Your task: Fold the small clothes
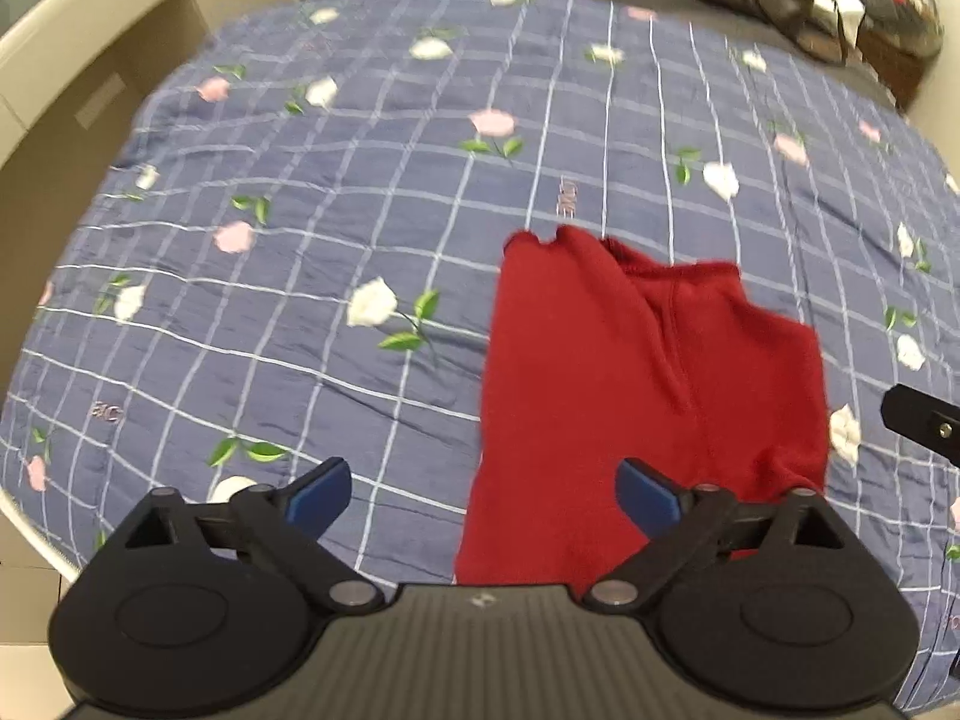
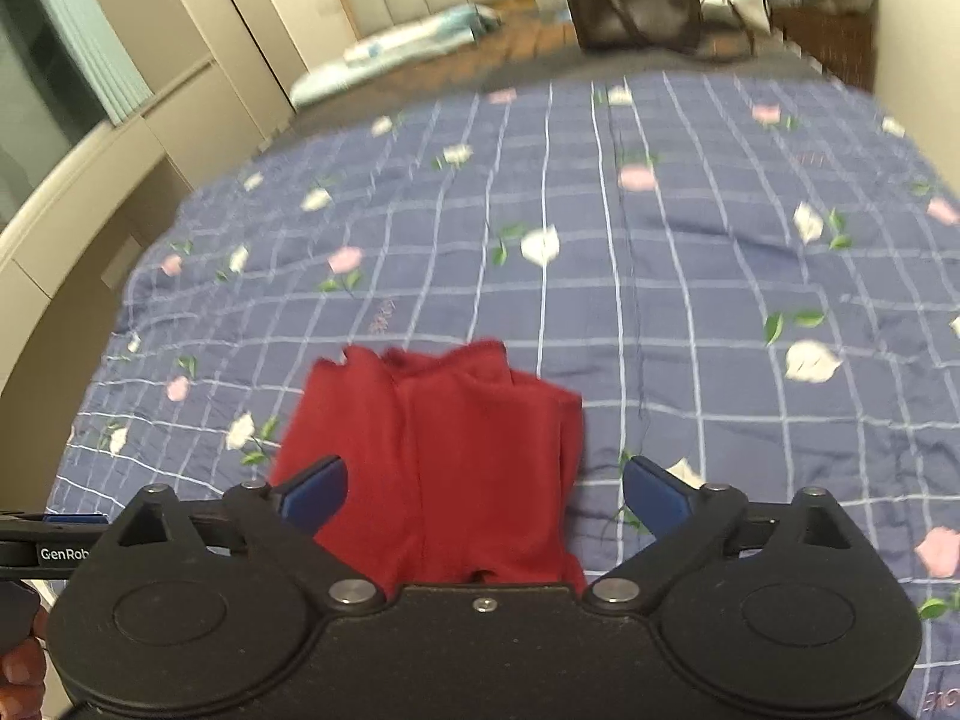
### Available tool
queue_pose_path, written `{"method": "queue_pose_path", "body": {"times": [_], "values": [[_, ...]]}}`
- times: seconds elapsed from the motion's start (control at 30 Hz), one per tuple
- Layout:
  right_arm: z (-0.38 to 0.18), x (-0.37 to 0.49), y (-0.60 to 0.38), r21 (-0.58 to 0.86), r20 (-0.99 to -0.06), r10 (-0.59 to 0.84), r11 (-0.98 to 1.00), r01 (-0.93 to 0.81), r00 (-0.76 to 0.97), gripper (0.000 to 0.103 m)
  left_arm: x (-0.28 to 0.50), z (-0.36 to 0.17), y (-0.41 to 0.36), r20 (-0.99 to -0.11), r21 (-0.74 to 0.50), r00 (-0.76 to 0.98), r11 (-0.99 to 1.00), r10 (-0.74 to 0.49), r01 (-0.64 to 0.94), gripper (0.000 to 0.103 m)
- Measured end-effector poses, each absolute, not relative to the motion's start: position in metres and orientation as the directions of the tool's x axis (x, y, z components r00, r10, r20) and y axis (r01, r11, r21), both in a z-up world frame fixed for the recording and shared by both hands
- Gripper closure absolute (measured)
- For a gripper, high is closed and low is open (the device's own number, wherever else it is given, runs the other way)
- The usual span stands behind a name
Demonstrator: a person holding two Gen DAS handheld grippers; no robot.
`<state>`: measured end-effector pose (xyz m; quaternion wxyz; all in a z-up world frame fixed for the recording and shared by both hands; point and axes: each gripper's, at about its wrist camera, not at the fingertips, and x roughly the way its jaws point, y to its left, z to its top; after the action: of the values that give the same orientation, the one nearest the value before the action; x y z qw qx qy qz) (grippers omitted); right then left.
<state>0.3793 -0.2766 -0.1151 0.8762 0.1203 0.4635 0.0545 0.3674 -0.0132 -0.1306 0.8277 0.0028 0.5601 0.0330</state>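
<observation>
Now both claws hang released above the bed. The left claw (image 1: 483, 495) has its blue fingertips spread, the red garment (image 1: 648, 384) lying lower right of centre on the blue floral quilt (image 1: 300, 240). The right claw (image 2: 485, 495) gapes too, the garment at lower centre between its fingers.

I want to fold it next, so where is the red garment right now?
The red garment lies on the blue floral quilt near its front edge: right of centre in the left wrist view, and centred just ahead of the open right gripper.
</observation>
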Motion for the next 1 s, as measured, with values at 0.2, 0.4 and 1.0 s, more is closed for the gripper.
{"method": "queue_pose_path", "body": {"times": [0.2,0.4,1.0], "values": [[-0.085,0.324,-0.283,0.246,-0.748,0.200,0.969,-0.016,0.633,0.001,0.316,-0.102,-0.015,-0.881,0.046,0.469,0.997,0.070,-0.062,0.001],[-0.062,0.263,-0.287,0.239,-0.711,0.214,0.969,-0.056,0.670,0.001,0.254,-0.082,-0.019,-0.840,0.054,0.536,0.996,0.084,-0.070,0.001],[-0.057,0.155,-0.293,0.213,-0.732,0.245,0.969,-0.129,0.636,0.001,0.122,-0.083,-0.016,-0.797,0.063,0.595,0.994,0.103,-0.087,0.001]]}}
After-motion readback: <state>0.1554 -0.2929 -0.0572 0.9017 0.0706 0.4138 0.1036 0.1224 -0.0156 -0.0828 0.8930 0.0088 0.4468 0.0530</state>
